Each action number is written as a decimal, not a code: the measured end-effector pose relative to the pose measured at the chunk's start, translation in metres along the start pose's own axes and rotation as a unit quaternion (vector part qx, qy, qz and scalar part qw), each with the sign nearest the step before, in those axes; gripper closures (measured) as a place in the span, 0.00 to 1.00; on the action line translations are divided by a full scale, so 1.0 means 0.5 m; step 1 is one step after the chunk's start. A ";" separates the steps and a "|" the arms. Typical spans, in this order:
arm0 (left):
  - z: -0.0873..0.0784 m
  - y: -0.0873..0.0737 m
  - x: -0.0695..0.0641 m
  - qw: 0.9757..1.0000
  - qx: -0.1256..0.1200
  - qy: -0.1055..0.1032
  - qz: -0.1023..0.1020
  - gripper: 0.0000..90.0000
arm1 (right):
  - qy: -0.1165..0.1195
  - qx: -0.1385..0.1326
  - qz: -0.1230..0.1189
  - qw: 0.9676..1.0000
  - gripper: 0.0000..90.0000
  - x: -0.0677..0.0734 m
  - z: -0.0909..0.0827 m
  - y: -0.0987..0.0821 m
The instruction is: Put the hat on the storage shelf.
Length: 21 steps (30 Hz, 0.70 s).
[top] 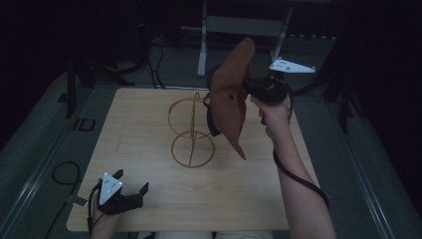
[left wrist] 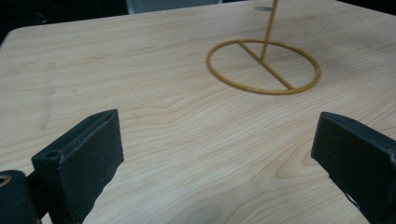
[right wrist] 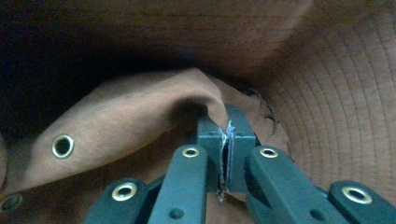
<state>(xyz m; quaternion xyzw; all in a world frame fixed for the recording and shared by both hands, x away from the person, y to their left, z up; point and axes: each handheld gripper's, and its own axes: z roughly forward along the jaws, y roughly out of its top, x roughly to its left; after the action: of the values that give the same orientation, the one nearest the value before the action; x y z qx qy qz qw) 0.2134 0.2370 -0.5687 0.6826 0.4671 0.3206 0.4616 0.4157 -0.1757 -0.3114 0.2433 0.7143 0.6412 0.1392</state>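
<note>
A soft, floppy brown fabric bucket hat (top: 231,97) hangs above the wooden tabletop (top: 144,149), its brim pinched by the right gripper (right wrist: 226,135), beside a gold wire stand (top: 191,132); left gripper (top: 133,188) gapes empty. Light, likely droops; the stitched brim grips best.

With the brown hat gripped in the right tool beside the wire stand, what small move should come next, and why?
Probably carry the brown hat a little left and lower its crown over the top loop of the wire stand. The right tool is clamped on the hat's fabric and holds it in the air just beside the stand. The left tool sits open near the table's front edge.
</note>
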 end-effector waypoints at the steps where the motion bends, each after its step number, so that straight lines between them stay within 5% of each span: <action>1: -0.001 -0.003 0.004 1.000 0.004 0.002 -0.003 0.03 | 0.002 0.007 0.002 1.000 0.97 0.003 0.013 0.000; 10: -0.010 -0.006 0.016 1.000 -0.004 0.013 -0.019 0.03 | 0.023 0.057 0.007 0.998 0.97 0.026 0.102 -0.009; 14: -0.009 -0.007 0.018 1.000 -0.002 0.010 -0.019 0.03 | 0.031 0.102 -0.017 0.994 0.96 0.048 0.146 -0.012; 21: -0.006 -0.010 0.018 1.000 -0.001 -0.003 -0.024 0.03 | 0.031 0.138 -0.014 0.990 0.95 0.050 0.194 -0.026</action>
<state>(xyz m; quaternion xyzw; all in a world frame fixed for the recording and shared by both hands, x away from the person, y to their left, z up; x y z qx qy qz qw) 0.2122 0.2470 -0.5719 0.6718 0.4815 0.3078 0.4713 0.4422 -0.0809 -0.3347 0.2301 0.8033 0.5418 0.0909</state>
